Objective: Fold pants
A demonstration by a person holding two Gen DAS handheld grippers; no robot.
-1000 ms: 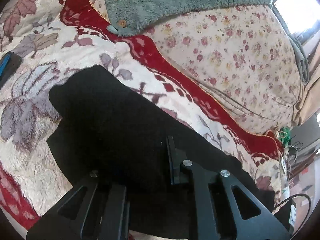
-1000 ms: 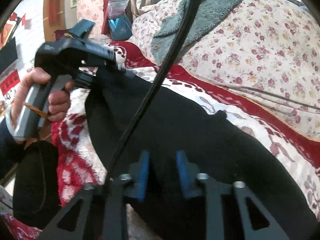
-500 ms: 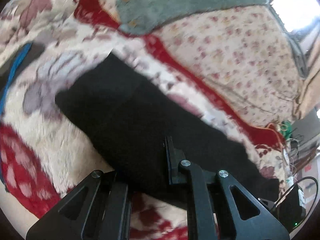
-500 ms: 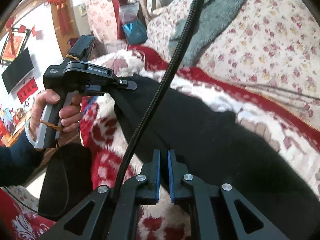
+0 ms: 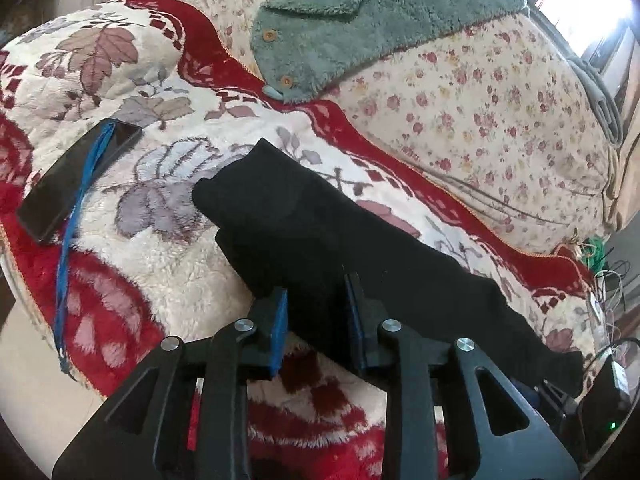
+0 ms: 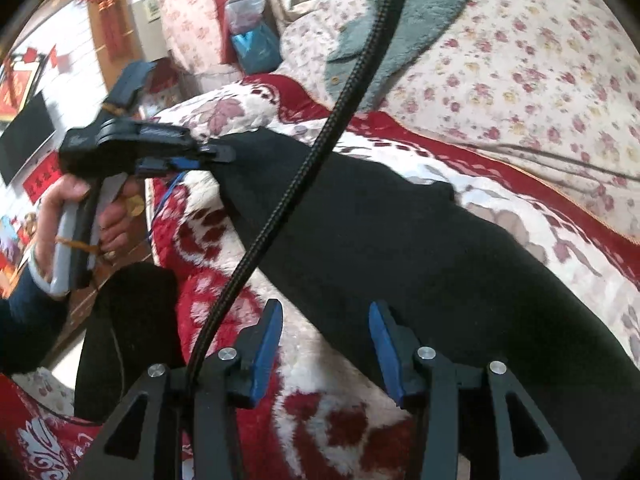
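Note:
The black pants (image 5: 320, 236) lie folded lengthwise as a long strip on the red and cream floral blanket (image 5: 152, 264). My left gripper (image 5: 316, 308) is open, its blue pads either side of the pants' near edge. In the right wrist view the pants (image 6: 400, 240) run from the far left to the near right. My right gripper (image 6: 326, 336) is open, its jaws astride the pants' near edge. The left gripper (image 6: 208, 156) shows there at the pants' far end, held by a hand.
A black phone (image 5: 76, 176) with a blue strap (image 5: 76, 216) lies on the blanket at left. A green fleece garment (image 5: 360, 28) lies on the floral sofa back (image 5: 500, 120). A black cable (image 6: 320, 140) crosses the right wrist view. Cables and a device sit at far right.
Both grippers have opened and let go of the pants. The pants now lie flat on the blanket as a narrower folded strip. The left gripper has drawn back.

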